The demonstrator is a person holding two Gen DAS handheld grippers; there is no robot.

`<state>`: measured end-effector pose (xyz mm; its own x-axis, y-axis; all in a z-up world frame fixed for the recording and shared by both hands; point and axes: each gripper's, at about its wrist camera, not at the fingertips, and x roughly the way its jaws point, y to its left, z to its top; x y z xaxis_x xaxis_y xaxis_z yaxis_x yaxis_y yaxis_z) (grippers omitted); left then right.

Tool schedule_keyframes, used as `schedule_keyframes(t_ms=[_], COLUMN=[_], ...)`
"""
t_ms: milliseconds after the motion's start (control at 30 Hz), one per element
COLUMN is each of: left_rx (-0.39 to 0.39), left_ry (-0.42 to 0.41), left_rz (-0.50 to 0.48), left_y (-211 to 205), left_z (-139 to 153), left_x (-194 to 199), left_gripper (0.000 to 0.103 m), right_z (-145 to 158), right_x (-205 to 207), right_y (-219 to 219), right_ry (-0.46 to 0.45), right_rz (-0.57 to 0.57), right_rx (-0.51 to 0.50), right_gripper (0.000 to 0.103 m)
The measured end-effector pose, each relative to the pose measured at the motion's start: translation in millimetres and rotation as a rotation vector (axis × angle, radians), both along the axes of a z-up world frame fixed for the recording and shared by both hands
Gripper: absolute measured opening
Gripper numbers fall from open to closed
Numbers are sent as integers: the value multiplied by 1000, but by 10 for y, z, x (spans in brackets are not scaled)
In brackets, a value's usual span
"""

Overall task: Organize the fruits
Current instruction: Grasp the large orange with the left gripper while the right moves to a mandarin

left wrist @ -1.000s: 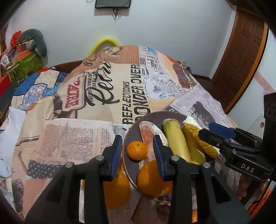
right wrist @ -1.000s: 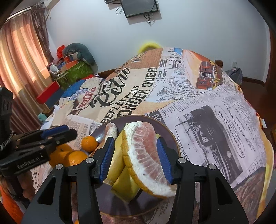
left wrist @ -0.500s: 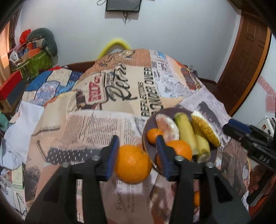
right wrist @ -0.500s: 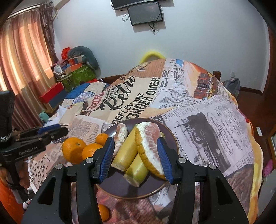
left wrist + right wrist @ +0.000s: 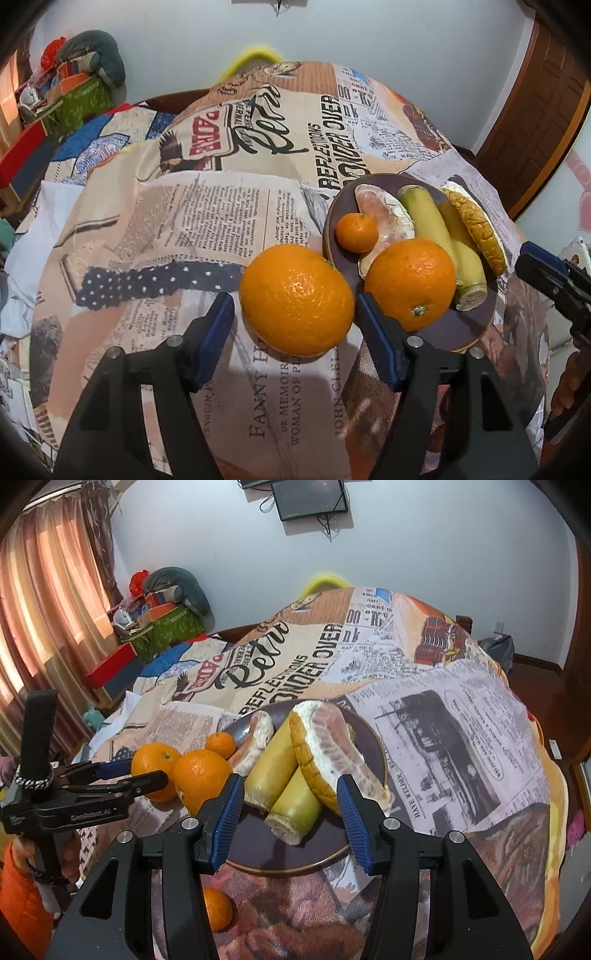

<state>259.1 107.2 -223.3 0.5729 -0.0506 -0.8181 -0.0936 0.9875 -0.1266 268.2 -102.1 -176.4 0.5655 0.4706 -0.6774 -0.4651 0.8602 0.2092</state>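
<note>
A large orange (image 5: 297,301) lies on the printed cloth just left of the dark plate (image 5: 476,325). My left gripper (image 5: 293,299) straddles it. Its jaws are opening, and its blue pads stand beside the orange without pressing it. The plate holds a second orange (image 5: 410,282), a small mandarin (image 5: 356,232), a peeled pomelo piece (image 5: 384,214), two yellow-green bananas (image 5: 428,218) and a pomelo wedge (image 5: 332,753). My right gripper (image 5: 289,780) is open just short of the plate's near side, with the wedge and bananas ahead of its tips and nothing gripped.
Another small mandarin (image 5: 216,908) lies on the cloth under my right gripper's left finger. The plate's near rim (image 5: 280,860) is close to the cloth's front edge. Boxes and bags (image 5: 162,624) are piled at the far left by the curtain. A brown door (image 5: 532,110) stands right.
My left gripper slid left off the plate and lower, its jaws spread, and the large orange now sits between them. My right gripper drew back from the pomelo wedge, which stays on the plate.
</note>
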Motion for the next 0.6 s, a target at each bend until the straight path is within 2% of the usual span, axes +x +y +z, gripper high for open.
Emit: schedule_keyframes(t_ms=[233, 600], left_rx=[2, -11], left_ry=[8, 2], left_rz=[8, 25], left_y=[-20, -10], left_z=[-115, -34], left_x=[84, -115], left_gripper=[68, 66], right_z=[-63, -92], right_x=[-8, -178], right_y=[-22, -62], right_ry=[19, 41], right_rz=[-6, -2], right_rx=[3, 8], right_gripper=[49, 49])
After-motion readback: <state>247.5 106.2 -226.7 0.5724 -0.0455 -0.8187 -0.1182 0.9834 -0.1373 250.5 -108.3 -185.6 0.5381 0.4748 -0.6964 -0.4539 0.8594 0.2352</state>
